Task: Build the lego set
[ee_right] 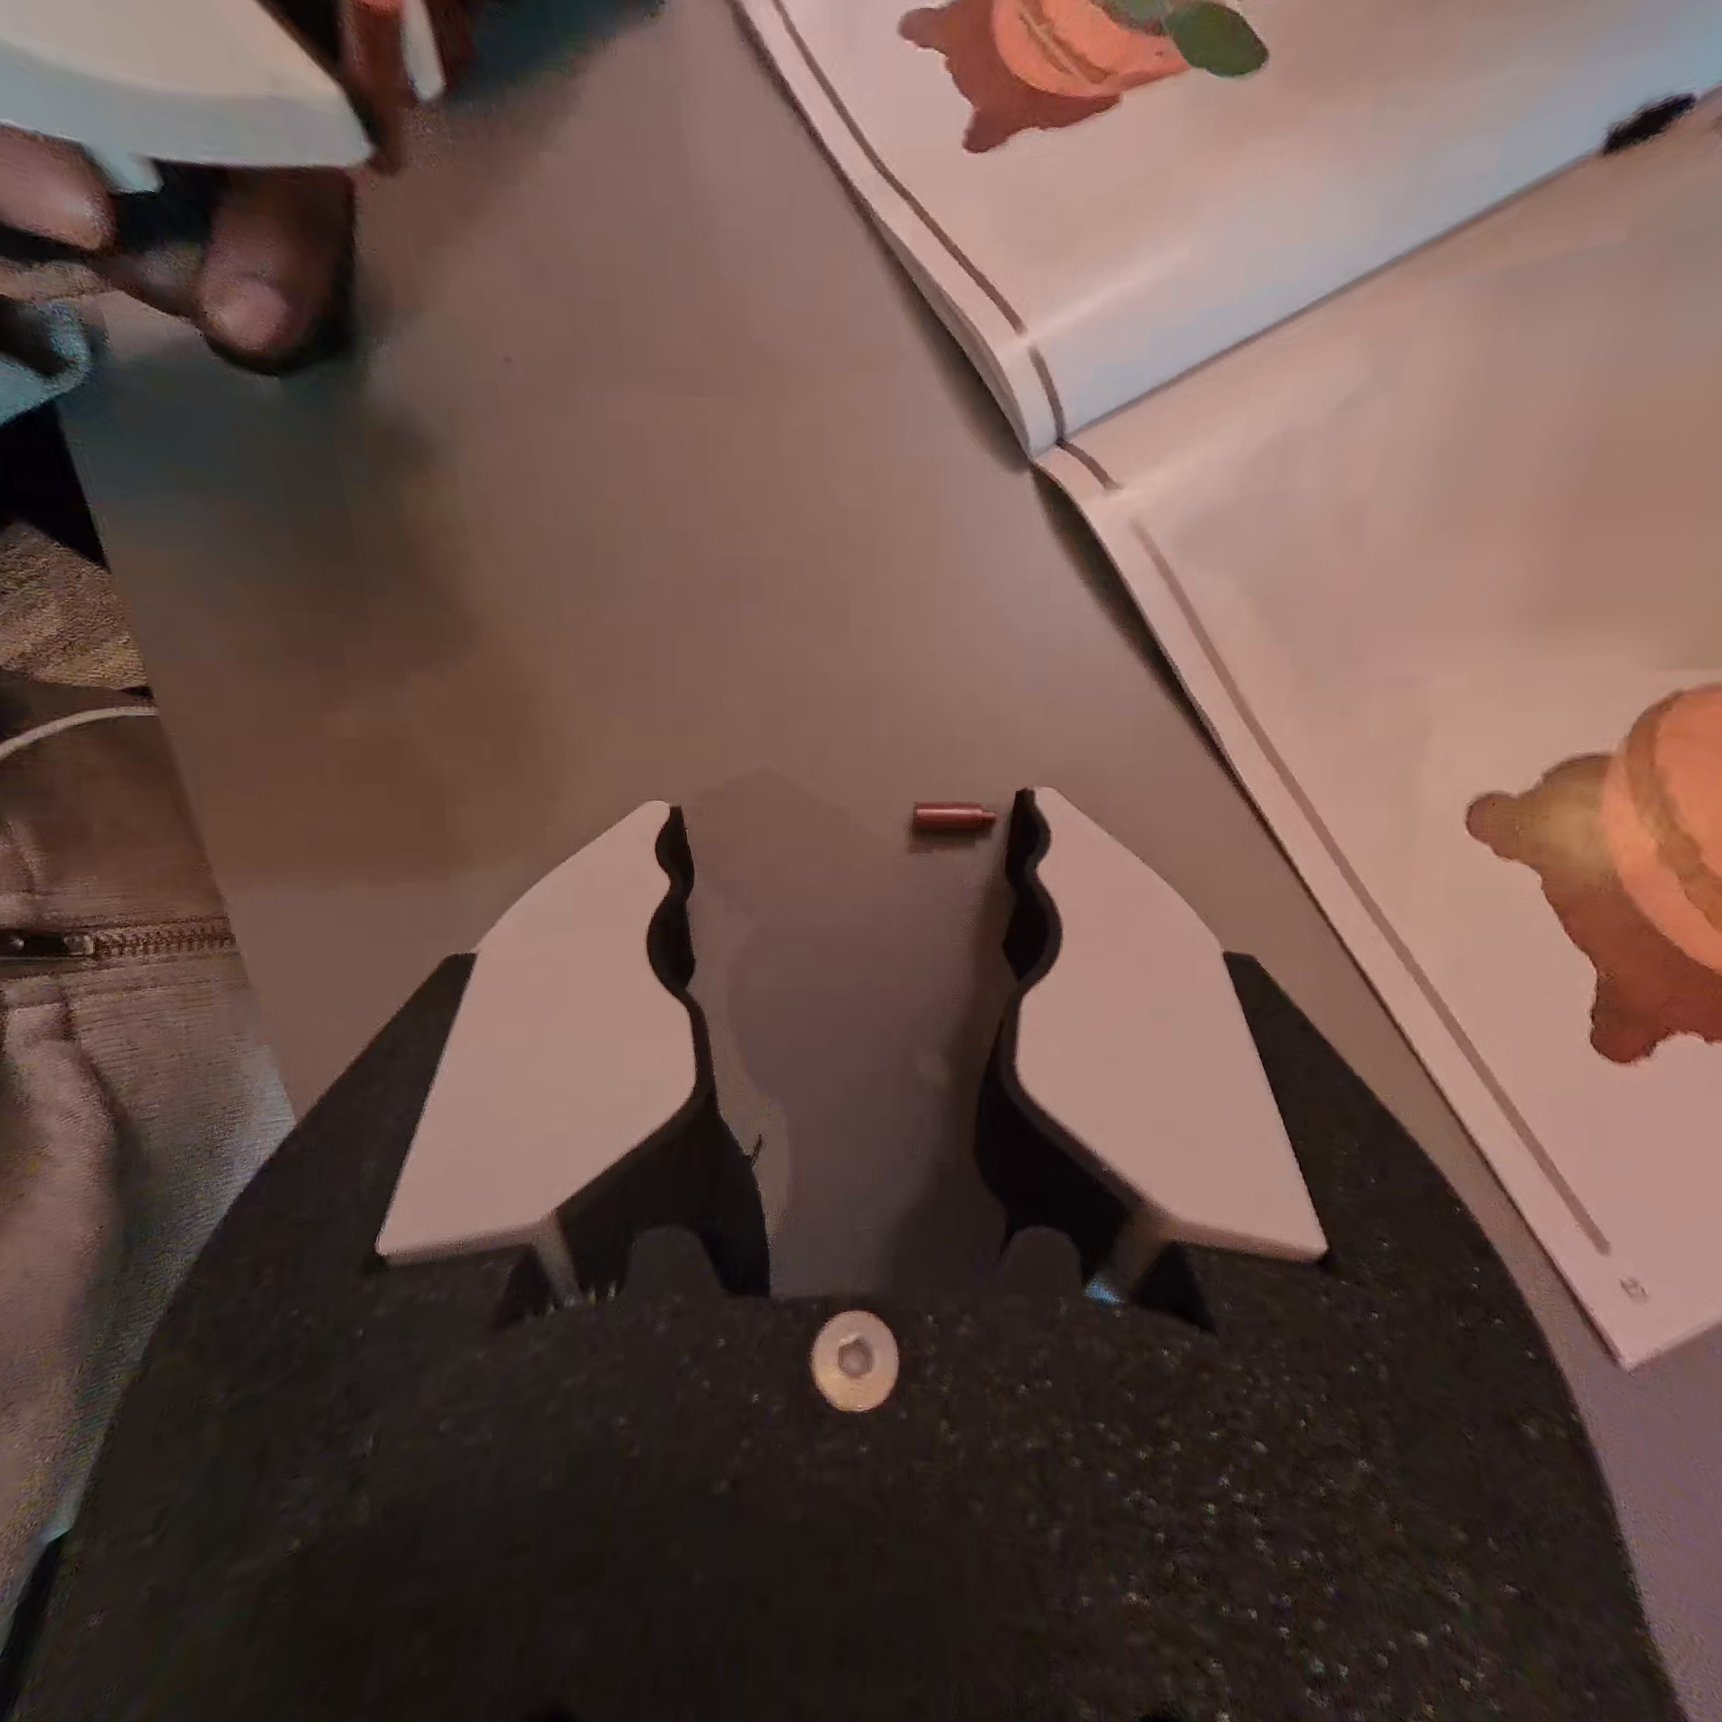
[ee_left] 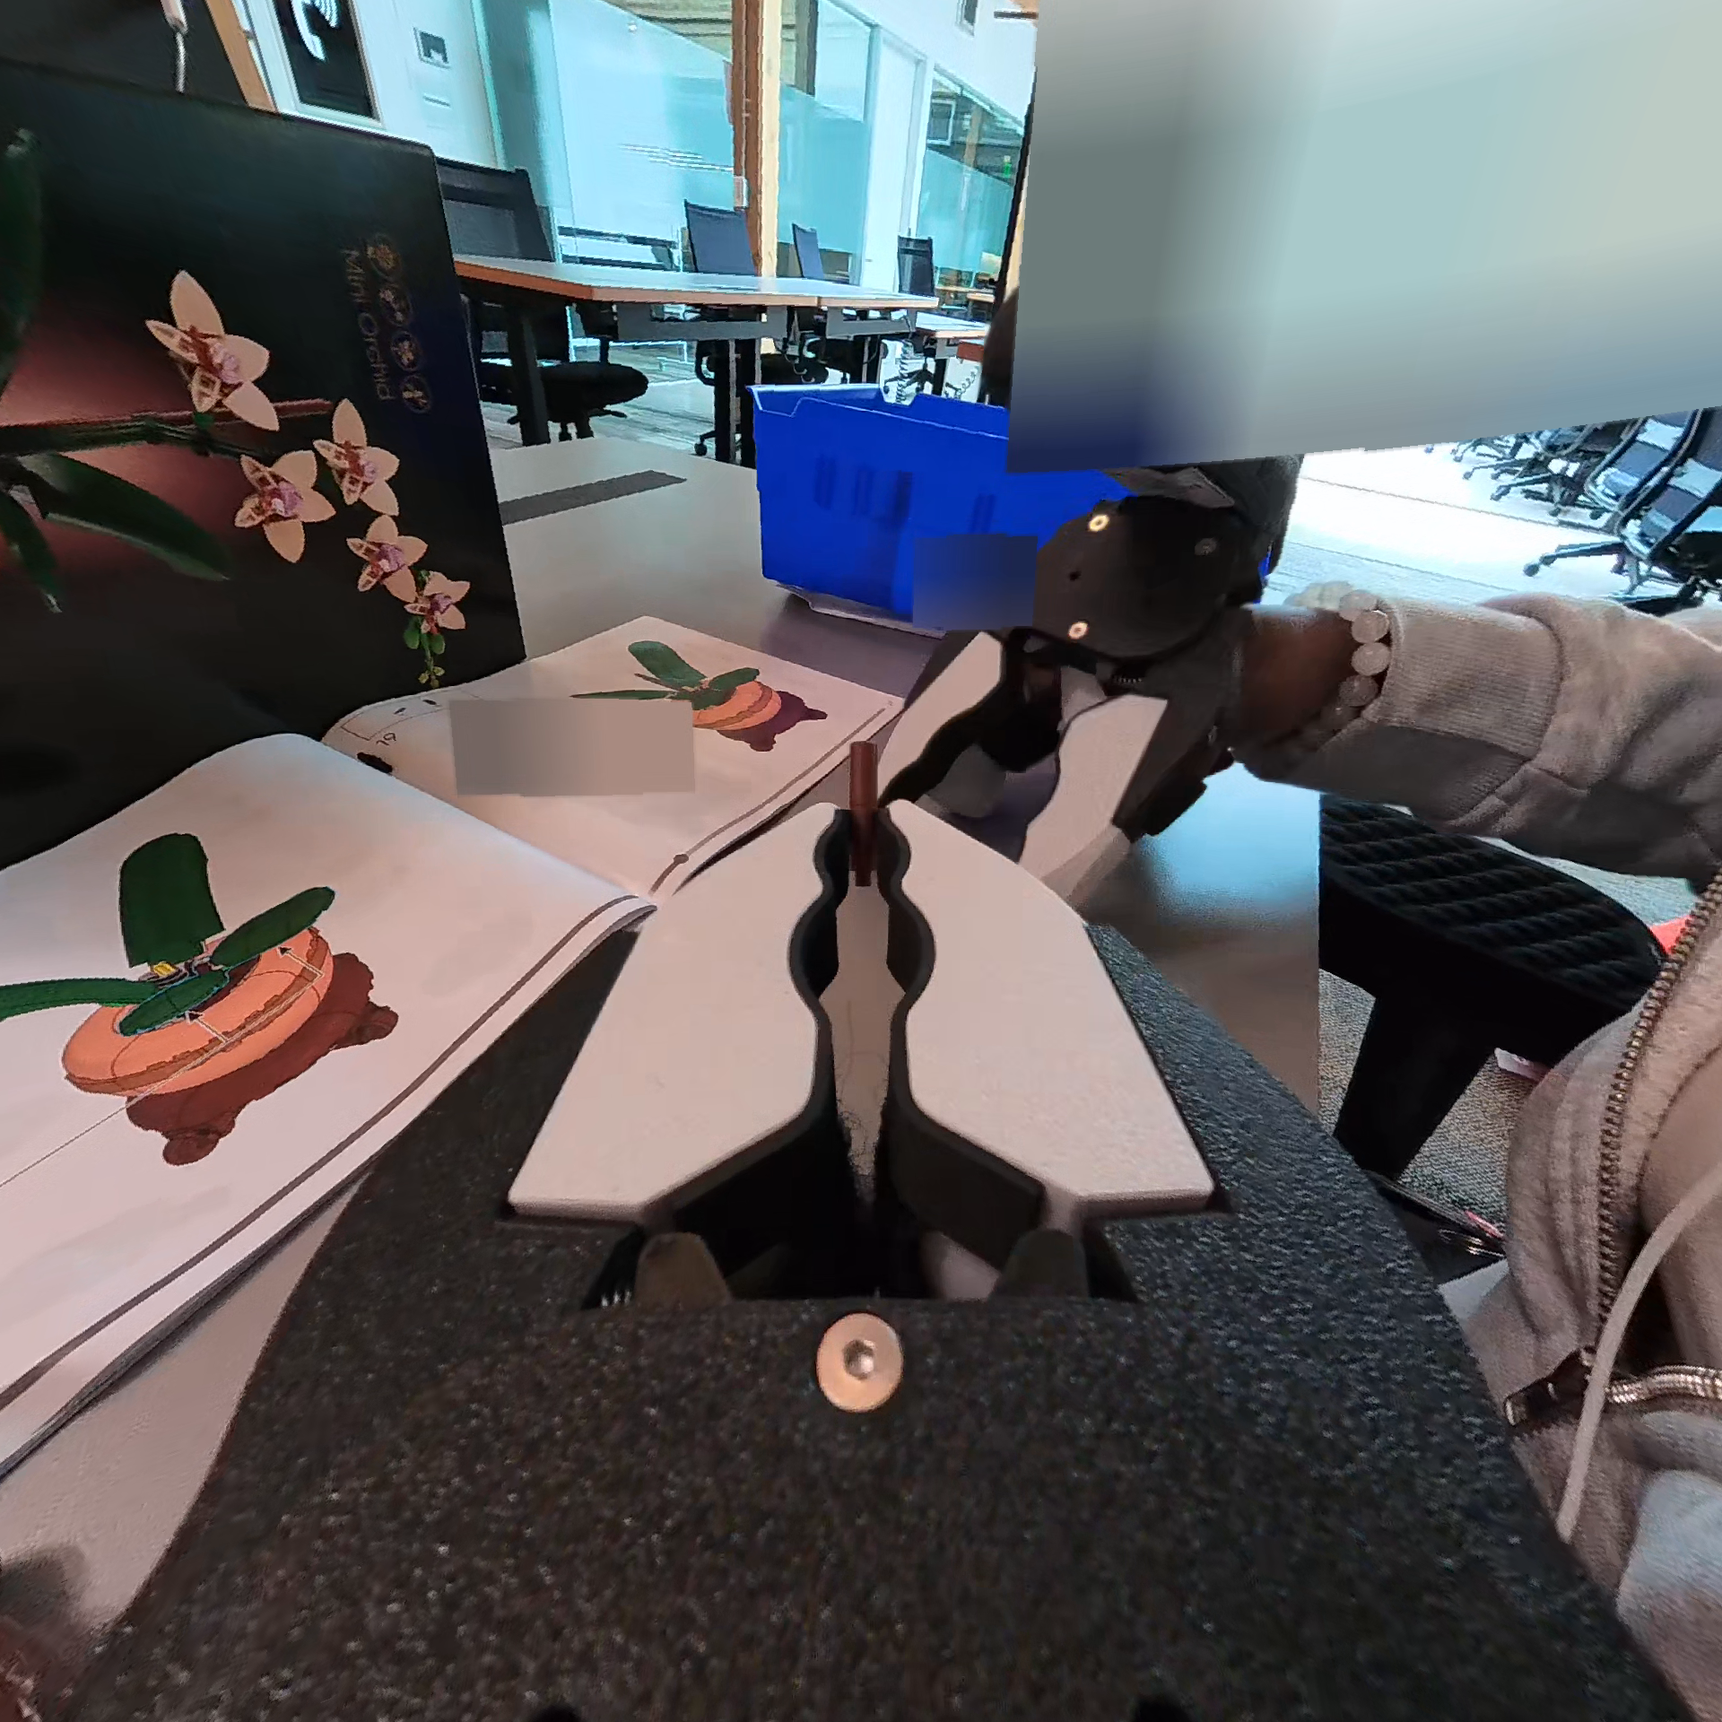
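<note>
My left gripper [ee_left: 862, 820] is shut on a thin reddish-brown lego rod [ee_left: 863, 792] that stands upright between its fingertips, above the table. My right gripper [ee_right: 848, 820] is open and points down at the grey table [ee_right: 606, 512]. A small reddish-brown lego pin [ee_right: 950, 818] lies flat on the table between its fingertips, close to the right finger [ee_right: 1118, 1006]. In the left wrist view the right gripper [ee_left: 1072, 792] shows beyond my left one, tilted down. In the right wrist view the left gripper [ee_right: 186, 84] with its brown rod [ee_right: 373, 75] shows at the top left.
An open instruction booklet [ee_left: 280, 978] lies left of my left gripper; it also shows in the right wrist view [ee_right: 1351, 466]. The black set box [ee_left: 233, 419] stands behind it. A blue bin [ee_left: 867, 503] sits farther back. A person's sleeve [ee_left: 1537, 708] is at the right. The left gripper's tips are roughly 11 centimetres from the right gripper's.
</note>
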Available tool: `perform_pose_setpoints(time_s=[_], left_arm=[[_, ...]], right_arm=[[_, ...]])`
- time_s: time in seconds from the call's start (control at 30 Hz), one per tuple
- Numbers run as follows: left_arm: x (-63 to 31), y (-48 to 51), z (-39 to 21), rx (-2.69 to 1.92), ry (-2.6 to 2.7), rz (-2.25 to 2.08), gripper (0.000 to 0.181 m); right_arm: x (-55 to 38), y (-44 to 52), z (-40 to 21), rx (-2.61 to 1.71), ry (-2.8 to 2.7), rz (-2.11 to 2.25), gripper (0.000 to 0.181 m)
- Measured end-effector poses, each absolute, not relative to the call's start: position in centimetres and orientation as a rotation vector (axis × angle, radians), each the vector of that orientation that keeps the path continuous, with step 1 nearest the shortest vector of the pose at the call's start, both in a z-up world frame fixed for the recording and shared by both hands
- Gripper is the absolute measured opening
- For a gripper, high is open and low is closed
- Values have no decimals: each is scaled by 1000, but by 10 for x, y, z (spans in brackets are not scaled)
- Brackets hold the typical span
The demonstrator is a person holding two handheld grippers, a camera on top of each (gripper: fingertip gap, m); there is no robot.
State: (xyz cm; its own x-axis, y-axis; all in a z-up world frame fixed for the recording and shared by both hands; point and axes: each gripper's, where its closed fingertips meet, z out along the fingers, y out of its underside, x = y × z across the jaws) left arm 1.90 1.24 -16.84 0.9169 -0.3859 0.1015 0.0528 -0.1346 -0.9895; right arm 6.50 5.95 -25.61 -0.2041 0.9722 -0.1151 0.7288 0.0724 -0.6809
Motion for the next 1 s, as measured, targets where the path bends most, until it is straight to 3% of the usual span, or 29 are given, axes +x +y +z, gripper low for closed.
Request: perform_pose_setpoints(time_s=[0.1,0.17,0.3,0.47,0.7,0.93,1.0], left_arm=[[19,12,-168,-1664,259,-391,4],[19,12,-167,-1657,260,-399,4],[21,11,-166,-1647,280,-431,4],[29,7,-169,-1664,348,-468,4],[29,4,-171,-1675,380,-467,4],[27,3,-170,-1665,365,-502,4],[26,2,-169,-1661,359,-506,4]], right_arm=[[70,61,-260,-1615,-2006,792,76],[68,58,-256,-1550,-1990,813,71],[70,64,-235,-1302,-2084,798,46],[75,84,-219,-588,-2554,321,11],[61,83,-236,-104,-2954,145,11],[60,75,-257,5,-3038,98,13],[61,73,-260,-25,-3049,123,5]])
